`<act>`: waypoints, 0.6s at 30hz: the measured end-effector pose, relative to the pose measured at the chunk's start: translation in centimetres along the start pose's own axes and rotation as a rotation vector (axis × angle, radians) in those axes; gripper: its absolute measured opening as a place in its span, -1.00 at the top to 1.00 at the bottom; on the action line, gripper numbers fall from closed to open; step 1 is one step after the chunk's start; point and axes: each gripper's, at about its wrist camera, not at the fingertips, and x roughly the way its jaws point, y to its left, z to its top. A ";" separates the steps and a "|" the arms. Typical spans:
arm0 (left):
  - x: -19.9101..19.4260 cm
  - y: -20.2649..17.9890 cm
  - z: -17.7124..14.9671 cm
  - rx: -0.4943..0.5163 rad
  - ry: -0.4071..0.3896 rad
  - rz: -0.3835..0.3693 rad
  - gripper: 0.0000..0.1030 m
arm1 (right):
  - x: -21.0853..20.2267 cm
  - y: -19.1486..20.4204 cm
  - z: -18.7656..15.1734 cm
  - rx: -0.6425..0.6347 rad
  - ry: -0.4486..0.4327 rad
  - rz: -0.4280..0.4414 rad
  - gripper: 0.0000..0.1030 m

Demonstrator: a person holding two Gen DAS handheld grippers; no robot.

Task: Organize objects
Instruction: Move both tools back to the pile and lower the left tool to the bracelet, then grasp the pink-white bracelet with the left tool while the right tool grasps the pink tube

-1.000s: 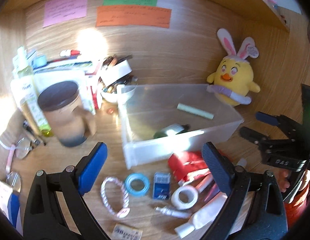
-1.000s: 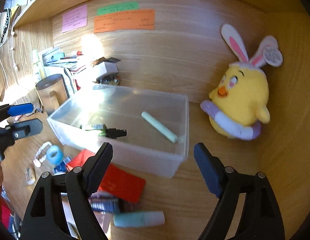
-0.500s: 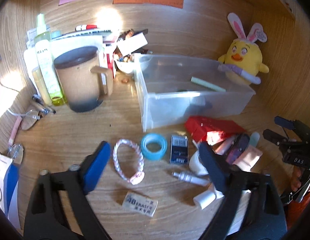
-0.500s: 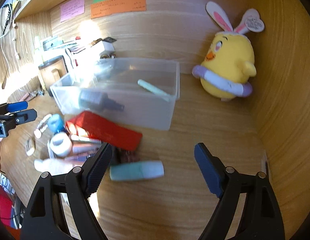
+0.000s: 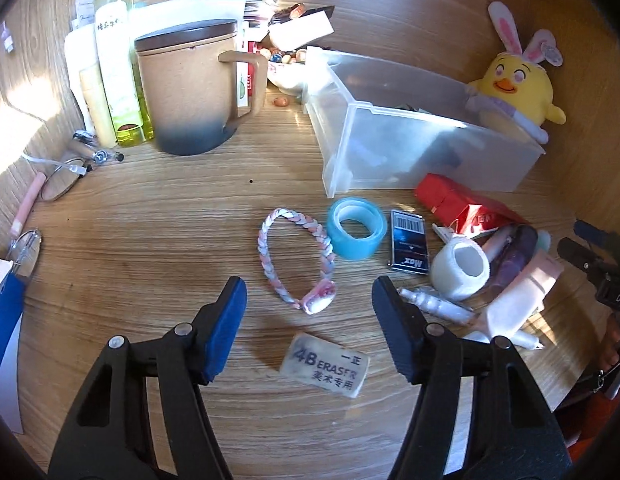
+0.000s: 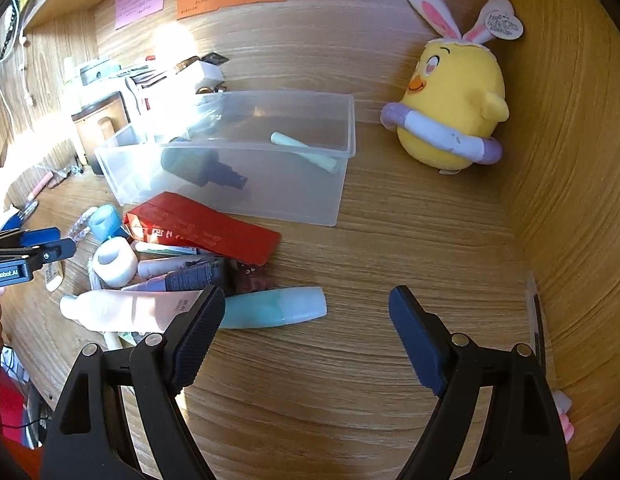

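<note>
In the left wrist view my left gripper (image 5: pixel 310 312) hangs low over the desk with its jaws closing. The charm end of a pink-and-white braided bracelet (image 5: pixel 270 252) lies between the blue pads, untouched, and a white 4B eraser (image 5: pixel 325 364) lies just below. A blue tape roll (image 5: pixel 355 232), a staples box (image 5: pixel 407 246) and a white tape roll (image 5: pixel 461 268) lie to the right. My right gripper (image 6: pixel 306 312) stands open and empty. A teal tube (image 6: pixel 274 310) lies beside its left finger. The clear bin (image 6: pixel 238 200) holds a mint stick (image 6: pixel 306 152) and a dark bottle (image 6: pixel 202 168).
A red packet (image 6: pixel 202 228) and a pink tube (image 6: pixel 126 312) lie in the pile before the bin. A lidded tan mug (image 5: pixel 190 88) and bottles (image 5: pixel 114 60) stand at the back left. A yellow plush chick (image 6: pixel 449 96) sits by the right wall. Glasses (image 5: pixel 58 180) lie at far left.
My left gripper has come down close to the desk and its jaws have narrowed around the bracelet's end. My right gripper has sunk toward the pile, bringing the teal tube beside its left finger.
</note>
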 end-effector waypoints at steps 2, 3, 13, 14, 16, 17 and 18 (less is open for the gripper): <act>0.2 -0.1 0.0 0.004 0.007 -0.010 -0.15 | 0.3 -0.1 -0.2 0.019 0.018 0.013 -0.59; 0.5 -0.3 0.0 0.008 0.018 -0.019 -0.04 | 0.4 -0.2 -0.3 0.032 0.027 0.028 -0.59; 0.8 -1.0 0.1 0.038 -0.003 0.016 0.70 | -0.8 1.3 -1.5 0.091 0.020 0.115 -0.59; 0.8 -0.9 0.1 0.035 -0.004 0.013 0.70 | -1.0 1.4 -1.4 0.091 0.013 0.115 -0.59; 0.3 -0.7 0.1 0.032 -0.016 0.016 0.71 | -1.7 1.9 -1.2 0.076 0.001 0.134 -0.59; 0.0 -0.6 0.1 0.032 -0.024 0.016 0.71 | -1.8 2.1 -1.1 0.066 -0.001 0.144 -0.59; -0.4 -0.5 0.2 0.030 -0.033 0.014 0.71 | -2.1 2.5 -1.0 0.050 -0.002 0.161 -0.59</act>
